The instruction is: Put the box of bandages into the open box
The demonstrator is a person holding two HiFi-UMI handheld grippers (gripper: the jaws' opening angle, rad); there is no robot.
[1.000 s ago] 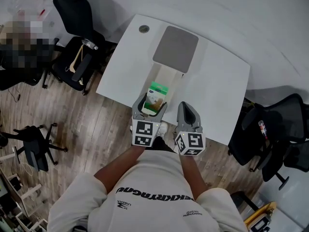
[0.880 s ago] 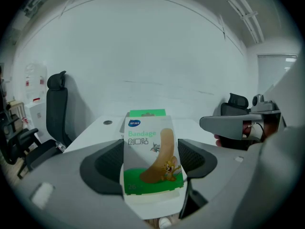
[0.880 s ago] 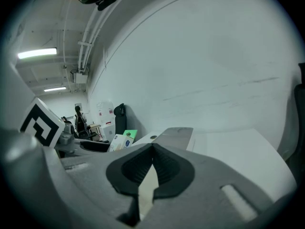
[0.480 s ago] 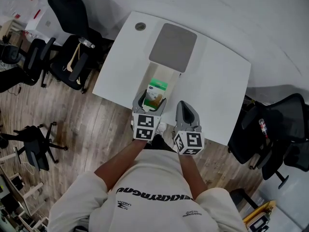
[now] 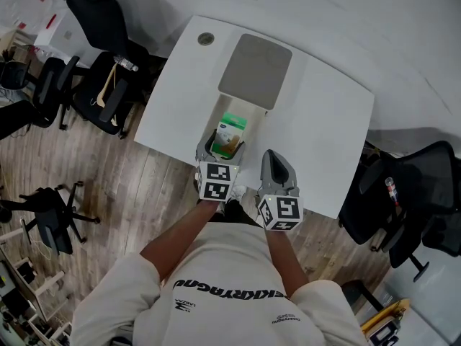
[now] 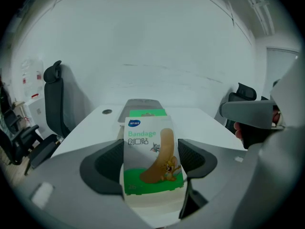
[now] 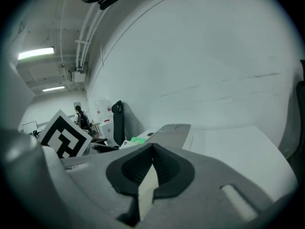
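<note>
The box of bandages [image 5: 230, 135], green and white with a cartoon print, is clamped upright in my left gripper [image 5: 222, 145], which is shut on it. It hangs over the near end of the open white box [image 5: 240, 109], whose grey lid [image 5: 256, 71] lies folded back behind. In the left gripper view the box of bandages [image 6: 148, 147] fills the gap between the jaws of the left gripper [image 6: 151, 168], with the grey lid [image 6: 142, 103] beyond. My right gripper [image 5: 276, 160] hovers at the table's near edge, shut and empty. In its own view the right gripper [image 7: 151, 171] has its jaws pressed together.
The white table [image 5: 324, 121] carries a round cable grommet [image 5: 206, 39] at its far left corner. Black office chairs stand to the left [image 5: 108, 85] and right [image 5: 410, 207] on the wooden floor. The person's torso is at the near table edge.
The left gripper has carried the box of bandages slightly farther over the open box. The right gripper has hardly moved.
</note>
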